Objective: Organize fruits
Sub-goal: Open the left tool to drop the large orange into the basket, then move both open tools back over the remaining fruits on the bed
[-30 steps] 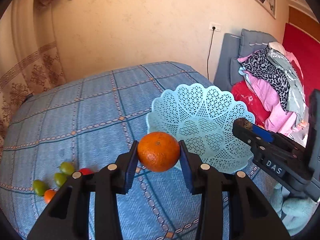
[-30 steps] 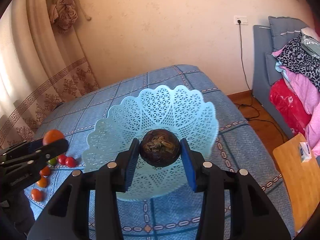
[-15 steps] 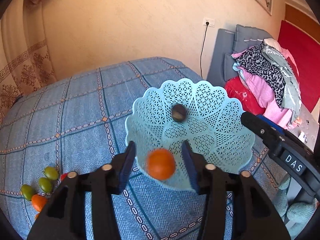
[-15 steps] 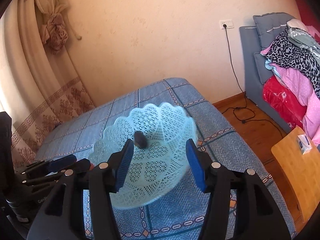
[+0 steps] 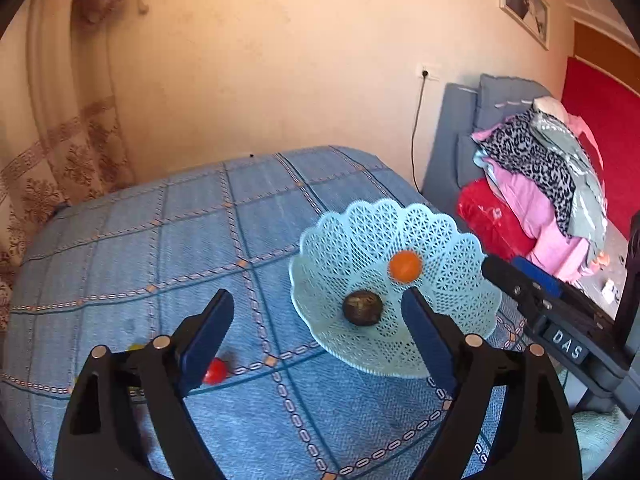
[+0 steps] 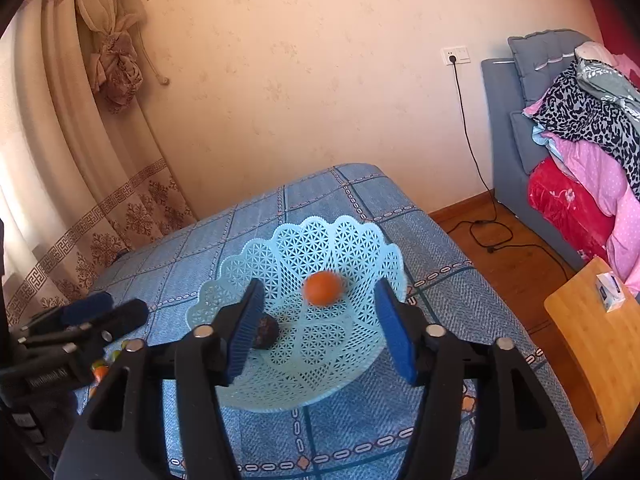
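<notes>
A round orange fruit [image 5: 405, 266] and a dark, rough-skinned round fruit [image 5: 362, 307] are seen lying apart in the pale blue lattice plastic basket [image 5: 456, 240] on the blue patterned bedspread [image 5: 160, 240]. The left gripper [image 5: 318, 334] is held wide open and empty, its jaws having just been opening; the right gripper [image 6: 320, 322] is likewise parted, opened moments ago, with nothing gripped. The next pick is judged to be among the small red tomato [image 5: 215, 371] and its neighbours, which lie just below the left gripper's left pad, well apart from the right gripper.
</notes>
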Motion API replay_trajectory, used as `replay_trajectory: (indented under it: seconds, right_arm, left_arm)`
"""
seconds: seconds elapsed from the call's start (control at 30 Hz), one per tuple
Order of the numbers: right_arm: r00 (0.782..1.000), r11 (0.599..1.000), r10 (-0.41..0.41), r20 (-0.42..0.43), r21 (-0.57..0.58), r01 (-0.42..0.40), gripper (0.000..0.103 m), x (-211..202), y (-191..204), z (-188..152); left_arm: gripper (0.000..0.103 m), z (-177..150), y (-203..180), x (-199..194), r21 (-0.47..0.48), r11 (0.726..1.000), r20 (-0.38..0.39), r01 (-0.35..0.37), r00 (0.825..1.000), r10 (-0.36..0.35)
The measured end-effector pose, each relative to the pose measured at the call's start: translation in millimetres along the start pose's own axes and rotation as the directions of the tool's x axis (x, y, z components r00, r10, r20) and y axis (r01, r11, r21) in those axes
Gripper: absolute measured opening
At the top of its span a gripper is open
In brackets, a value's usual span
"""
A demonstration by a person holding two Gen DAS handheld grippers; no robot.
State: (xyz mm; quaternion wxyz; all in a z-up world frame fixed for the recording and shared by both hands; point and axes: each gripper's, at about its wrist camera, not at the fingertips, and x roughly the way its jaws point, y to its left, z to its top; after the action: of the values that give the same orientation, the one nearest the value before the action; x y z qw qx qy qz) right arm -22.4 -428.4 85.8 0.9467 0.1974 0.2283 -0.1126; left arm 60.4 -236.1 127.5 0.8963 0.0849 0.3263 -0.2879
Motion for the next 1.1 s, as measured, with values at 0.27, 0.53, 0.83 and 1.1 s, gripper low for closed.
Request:
replay_trajectory:
  seconds: [0.27, 0.53, 0.83, 1.1]
  right_arm:
    - [0.999, 0.998, 0.049, 0.009, -0.033, -0.049, 0.064, -9.2, 13.3, -1.9]
    - [0.994, 0.99, 0.107, -0.008, -0.09, -0.107, 0.064, -15.9, 39.3, -11.2]
    - [0.988, 0.982, 0.135, -0.068, -0.123, -0.143, 0.064, -10.7, 57.6, -27.8]
    - [0.984, 0.974, 0.145, -0.106, -0.159, -0.161, 0.064, -5.4, 77.4, -36.0]
  left_arm:
    - [0.089, 3.4, 27.5, -31.4, -0.029, 0.997, 0.048, -0.075, 0.996, 0.076]
    - [0.089, -7.6, 69.5, -56.8, -0.071, 0.983, 0.048, -0.167, 0.984, 0.17]
    - [0.089, -25.0, 119.0, -73.1, -0.146, 0.96, 0.025, -0.241, 0.969, 0.247]
    - [0.089, -40.5, 159.1, -68.2, -0.206, 0.935, -0.023, -0.288, 0.957, 0.289]
